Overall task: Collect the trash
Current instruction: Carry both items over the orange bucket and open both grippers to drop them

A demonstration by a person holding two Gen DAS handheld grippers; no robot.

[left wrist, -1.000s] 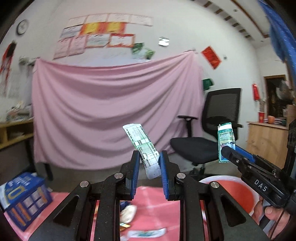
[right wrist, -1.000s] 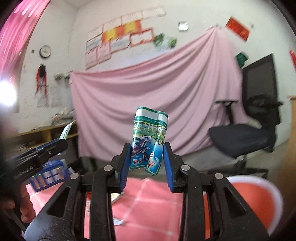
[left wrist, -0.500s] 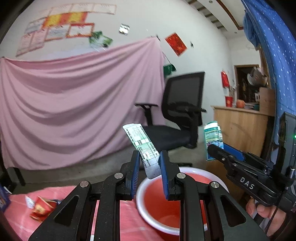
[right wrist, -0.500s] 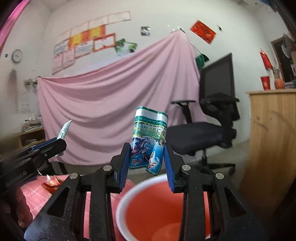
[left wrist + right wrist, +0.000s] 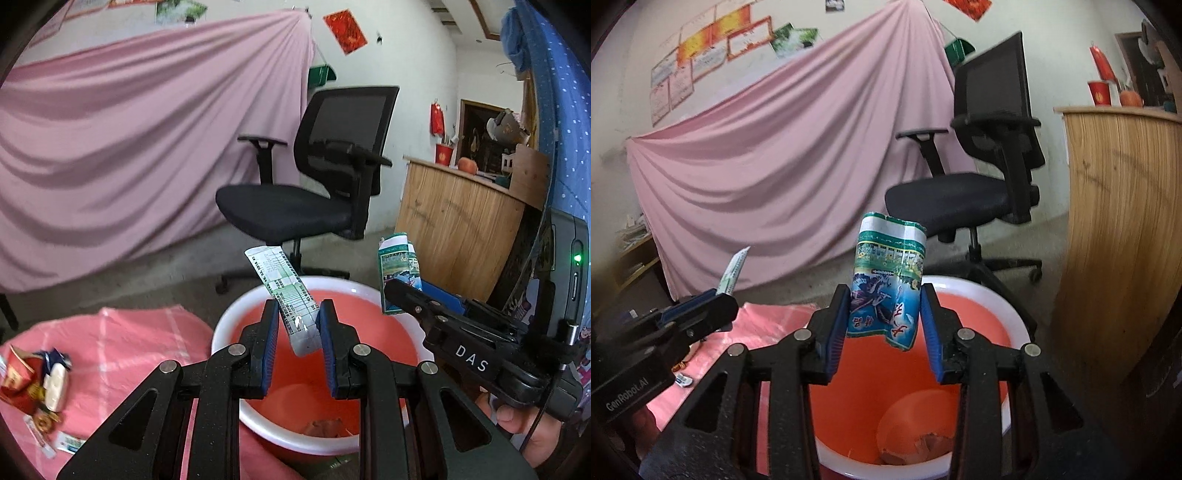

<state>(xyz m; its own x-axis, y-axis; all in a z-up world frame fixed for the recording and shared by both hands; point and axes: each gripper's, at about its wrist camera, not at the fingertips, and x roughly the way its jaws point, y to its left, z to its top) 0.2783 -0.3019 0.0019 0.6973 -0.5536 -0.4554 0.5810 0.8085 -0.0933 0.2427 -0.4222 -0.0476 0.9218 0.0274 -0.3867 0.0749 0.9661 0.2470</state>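
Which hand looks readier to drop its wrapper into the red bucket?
The right. The right gripper has its jaws opening around the blue-green wrapper directly over the red bucket. The left gripper pinches its white sachet above the near rim.

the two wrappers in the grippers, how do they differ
The white-and-green wrapper is a narrow flat strip, tilted; the blue-green snack wrapper is wider, curled and upright. The left gripper clamps its strip, while the right gripper is opening. Both hang over the red bucket.
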